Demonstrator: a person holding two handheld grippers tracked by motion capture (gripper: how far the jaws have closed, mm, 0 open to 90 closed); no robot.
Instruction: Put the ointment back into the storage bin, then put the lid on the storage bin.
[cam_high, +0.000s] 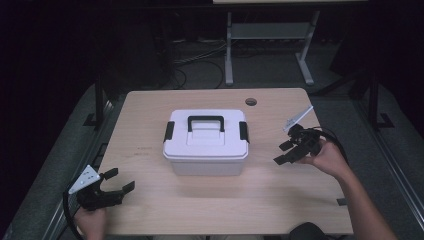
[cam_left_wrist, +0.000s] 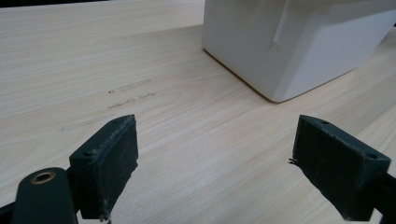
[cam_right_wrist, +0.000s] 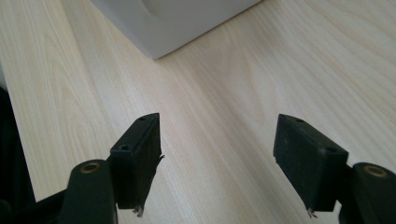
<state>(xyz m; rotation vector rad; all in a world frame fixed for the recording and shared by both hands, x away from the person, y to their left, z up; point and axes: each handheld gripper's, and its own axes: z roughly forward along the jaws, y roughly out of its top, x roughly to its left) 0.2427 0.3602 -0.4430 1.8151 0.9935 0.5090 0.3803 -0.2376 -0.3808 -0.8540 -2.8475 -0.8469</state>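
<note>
A white plastic storage box (cam_high: 206, 144) with a black handle (cam_high: 205, 121) and black side latches stands shut in the middle of the wooden table (cam_high: 150, 210). My left gripper (cam_high: 119, 180) rests near the front left corner, open with nothing between its jaws, pointing toward the box. In the left gripper view the box's lower corner (cam_left_wrist: 289, 51) lies ahead to the right. My right gripper (cam_high: 284, 152) hovers to the right of the box, open and empty, aimed at the box's right side. A corner of the box (cam_right_wrist: 173, 23) is at the top of the right gripper view.
A round cable hole (cam_high: 251, 101) is in the table's far edge. A white-framed desk (cam_high: 270, 35) and loose cables stand on the floor behind the table. Faint scuff marks (cam_left_wrist: 126, 95) lie on the wood left of the box.
</note>
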